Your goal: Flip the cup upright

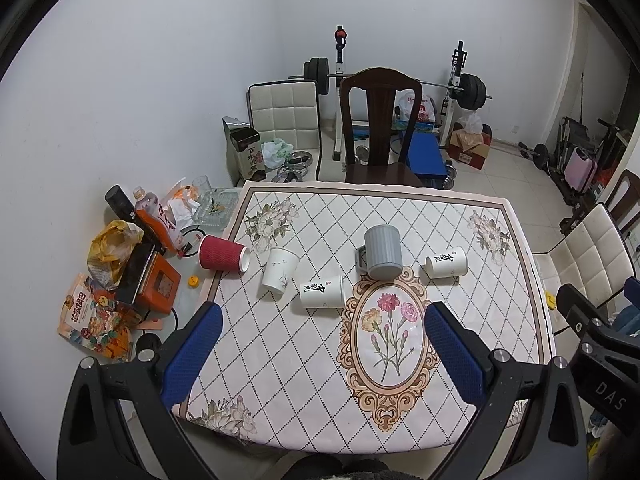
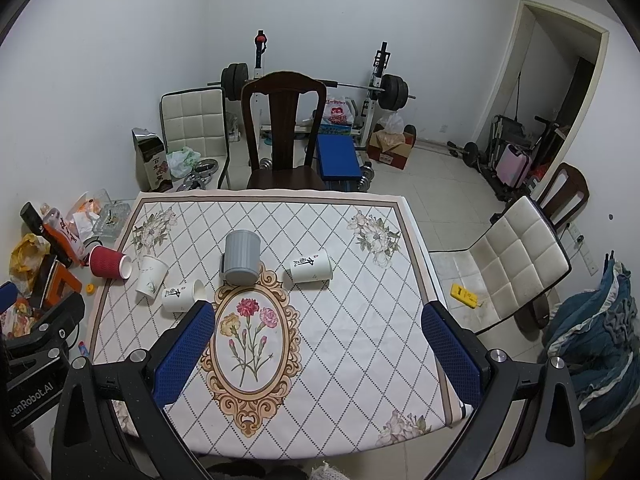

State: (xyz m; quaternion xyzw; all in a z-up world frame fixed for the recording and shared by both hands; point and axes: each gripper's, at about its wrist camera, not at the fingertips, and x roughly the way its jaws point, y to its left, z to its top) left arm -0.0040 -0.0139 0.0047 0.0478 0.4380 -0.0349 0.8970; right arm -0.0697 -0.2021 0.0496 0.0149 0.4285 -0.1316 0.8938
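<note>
Several cups sit on the floral tablecloth [image 1: 280, 360]. A grey ribbed mug [image 1: 382, 253] [image 2: 241, 257] stands mouth down at the centre. A red paper cup [image 1: 222, 253] [image 2: 109, 262] lies on its side at the left edge. A white paper cup [image 1: 279, 271] [image 2: 150, 275] stands mouth down beside it. Two white cups with black characters lie on their sides, one left of the mug [image 1: 322, 291] [image 2: 182, 295] and one to its right [image 1: 447, 262] [image 2: 311, 267]. My left gripper [image 1: 322, 322] and right gripper [image 2: 318, 320] are open and empty, held above the near half of the table.
A dark wooden chair [image 1: 380, 128] stands at the table's far side. White padded chairs stand at back left [image 1: 284, 116] and on the right [image 2: 508, 264]. Bags, boxes and a bottle [image 1: 152, 216] clutter the floor on the left. A barbell rack [image 1: 400, 80] stands by the wall.
</note>
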